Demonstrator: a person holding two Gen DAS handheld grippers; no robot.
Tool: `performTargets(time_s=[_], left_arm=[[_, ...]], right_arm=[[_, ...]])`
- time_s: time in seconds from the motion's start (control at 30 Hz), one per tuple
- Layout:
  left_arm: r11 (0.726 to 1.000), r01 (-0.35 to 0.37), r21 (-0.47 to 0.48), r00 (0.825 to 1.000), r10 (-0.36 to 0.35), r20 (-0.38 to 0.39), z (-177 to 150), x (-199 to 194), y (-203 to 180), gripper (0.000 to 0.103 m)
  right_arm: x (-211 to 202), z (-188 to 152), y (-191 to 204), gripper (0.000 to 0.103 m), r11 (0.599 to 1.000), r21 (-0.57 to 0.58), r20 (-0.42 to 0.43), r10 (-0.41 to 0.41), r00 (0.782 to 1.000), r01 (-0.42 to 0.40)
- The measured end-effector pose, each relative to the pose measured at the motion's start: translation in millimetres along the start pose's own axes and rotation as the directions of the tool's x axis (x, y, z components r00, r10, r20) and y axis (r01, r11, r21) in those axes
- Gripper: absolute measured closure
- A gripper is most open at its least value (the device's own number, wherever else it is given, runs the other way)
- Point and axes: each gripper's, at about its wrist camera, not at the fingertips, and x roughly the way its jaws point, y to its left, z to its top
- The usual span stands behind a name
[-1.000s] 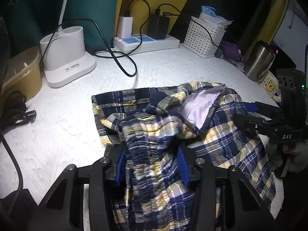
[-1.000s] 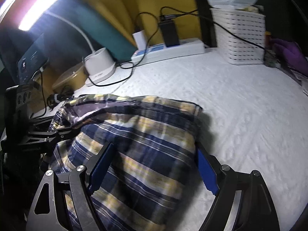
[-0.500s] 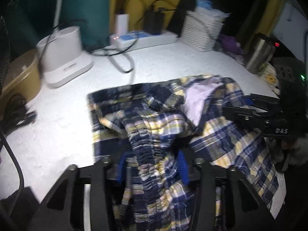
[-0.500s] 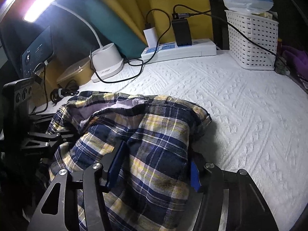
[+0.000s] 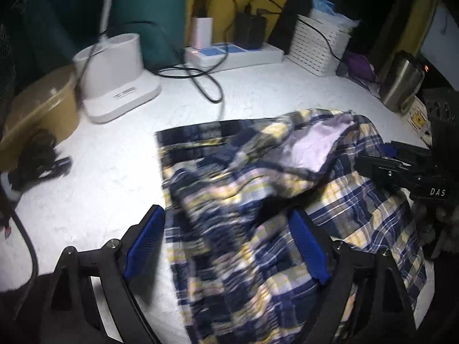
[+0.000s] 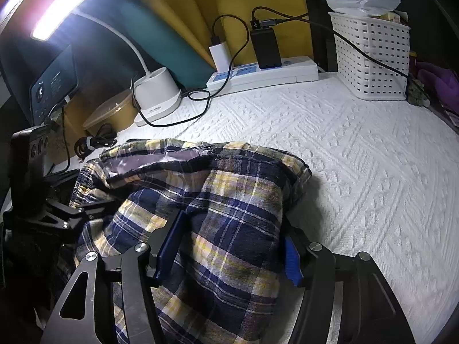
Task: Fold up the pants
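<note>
**A:** ok where are the plaid pants sitting? which way do they run?

**B:** crumpled heap on the white textured bedspread, toward its near edge, well apart from the power strip and white basket at the far edge. Can't really call a long axis, it's too bunched. The pale lining faces up at the far side of the heap.

**A:** grippers?

**B:** left gripper has just been opening, blue pads wide apart. Cloth lies between them but the left pad stands clear over bare bedspread. Right gripper is clamped on a thick fold of the pants, both pads pressing into the fabric.
</note>
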Motion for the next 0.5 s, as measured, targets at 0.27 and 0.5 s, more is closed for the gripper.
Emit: performTargets(time_s=[0.27, 0.5], left_arm=[[0.995, 0.085, 0.051, 0.996, -0.086, 0.02, 2.6, 1.1, -16.4, 0.062], [0.994, 0.102, 0.044, 0.993, -0.104, 0.056, 2.1, -8.8, -22.4, 0.072]], right_arm=[[5.5, 0.1, 5.8, 0.027, 0.999, -0.032, -0.011, -0.001, 1.0, 0.001], [5.9, -1.6, 23.2, 0.072, 0.995, -0.102, -0.015, 0.007, 1.0, -0.008]])
